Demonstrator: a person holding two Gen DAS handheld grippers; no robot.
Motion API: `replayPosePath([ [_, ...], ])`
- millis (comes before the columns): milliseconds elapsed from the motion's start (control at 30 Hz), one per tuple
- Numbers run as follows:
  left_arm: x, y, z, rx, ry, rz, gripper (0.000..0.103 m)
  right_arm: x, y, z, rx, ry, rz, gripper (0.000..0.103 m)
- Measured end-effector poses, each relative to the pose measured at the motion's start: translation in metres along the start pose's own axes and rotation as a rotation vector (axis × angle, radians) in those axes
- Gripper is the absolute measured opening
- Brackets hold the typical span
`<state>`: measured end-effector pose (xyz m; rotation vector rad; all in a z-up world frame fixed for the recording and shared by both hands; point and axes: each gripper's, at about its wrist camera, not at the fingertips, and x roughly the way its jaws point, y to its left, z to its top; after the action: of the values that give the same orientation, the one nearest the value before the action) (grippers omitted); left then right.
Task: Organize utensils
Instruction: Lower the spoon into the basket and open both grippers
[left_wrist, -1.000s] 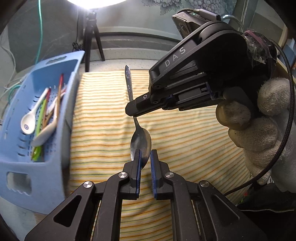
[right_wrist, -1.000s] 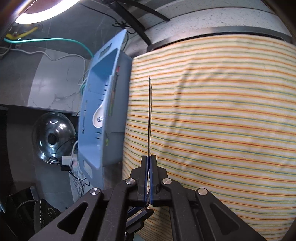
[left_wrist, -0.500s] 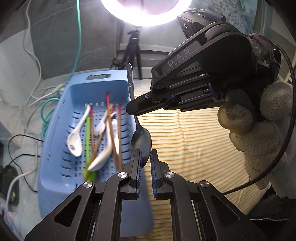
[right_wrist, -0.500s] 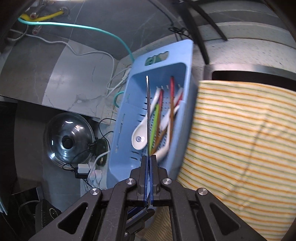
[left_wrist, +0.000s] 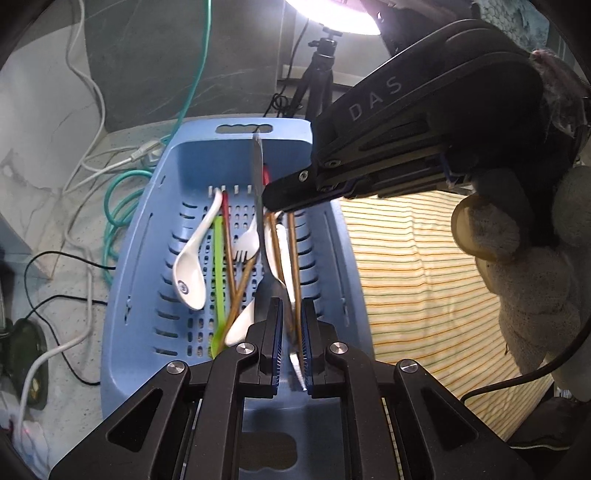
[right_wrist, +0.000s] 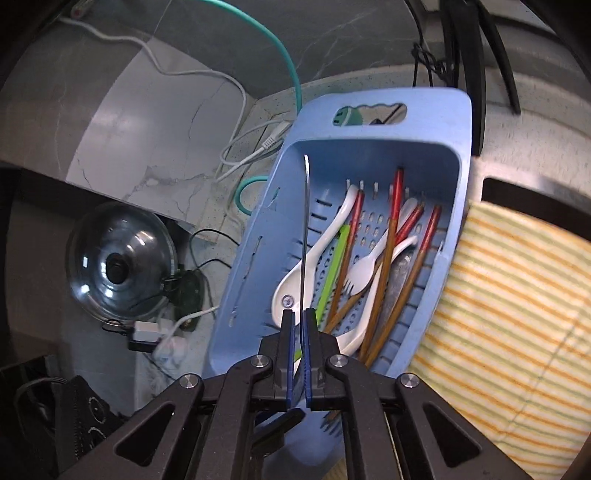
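Observation:
A metal spoon (left_wrist: 259, 206) hangs over the blue slotted basket (left_wrist: 147, 221). My right gripper (right_wrist: 299, 325) is shut on its handle, seen edge-on as a thin blade (right_wrist: 305, 221); the same gripper shows in the left wrist view (left_wrist: 273, 195). My left gripper (left_wrist: 290, 321) has its jaws a little apart around the spoon's bowl; whether the pads touch it is unclear. In the basket lie white spoons (left_wrist: 190, 266), a white fork (left_wrist: 247, 243), a green stick (left_wrist: 218, 273) and red-tipped wooden chopsticks (right_wrist: 388, 251).
A yellow striped cloth (left_wrist: 424, 295) covers the surface right of the basket. Cables (left_wrist: 118, 192) lie on the stone counter to the left. A glass pot lid (right_wrist: 114, 262) and a power strip sit lower left. A tripod (left_wrist: 321, 81) stands behind the basket.
Both grippers carried the spoon left from above the striped cloth to above the blue basket. The left jaws stand slightly wider apart now.

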<state>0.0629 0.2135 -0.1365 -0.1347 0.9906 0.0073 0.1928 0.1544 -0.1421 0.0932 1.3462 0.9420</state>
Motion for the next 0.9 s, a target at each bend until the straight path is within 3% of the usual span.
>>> replayPosePath([
  [67, 0.0, 0.004, 0.0, -0.018, 0.005, 0.01, 0.028, -0.003, 0.003, 0.003, -0.028, -0.017, -0.027, 0.023],
  [133, -0.003, 0.006, 0.0, -0.031, -0.005, 0.027, 0.044, -0.008, 0.005, 0.004, -0.057, -0.052, -0.054, 0.049],
  [200, -0.006, 0.007, 0.0, -0.045, -0.012, 0.039, 0.048, -0.013, 0.01, 0.004, -0.099, -0.09, -0.097, 0.053],
  [300, -0.009, 0.01, 0.0, -0.074, -0.008, 0.058, 0.061, -0.018, 0.012, 0.004, -0.14, -0.112, -0.142, 0.061],
  [667, -0.029, 0.005, -0.007, -0.133, -0.02, 0.087, 0.063, -0.037, 0.007, -0.004, -0.19, -0.152, -0.209, 0.062],
  [767, -0.037, 0.001, -0.008, -0.155, -0.029, 0.1, 0.071, -0.047, 0.005, -0.01, -0.203, -0.168, -0.214, 0.062],
  [900, -0.052, -0.008, -0.011, -0.168, -0.053, 0.128, 0.071, -0.063, 0.005, -0.022, -0.236, -0.202, -0.236, 0.062],
])
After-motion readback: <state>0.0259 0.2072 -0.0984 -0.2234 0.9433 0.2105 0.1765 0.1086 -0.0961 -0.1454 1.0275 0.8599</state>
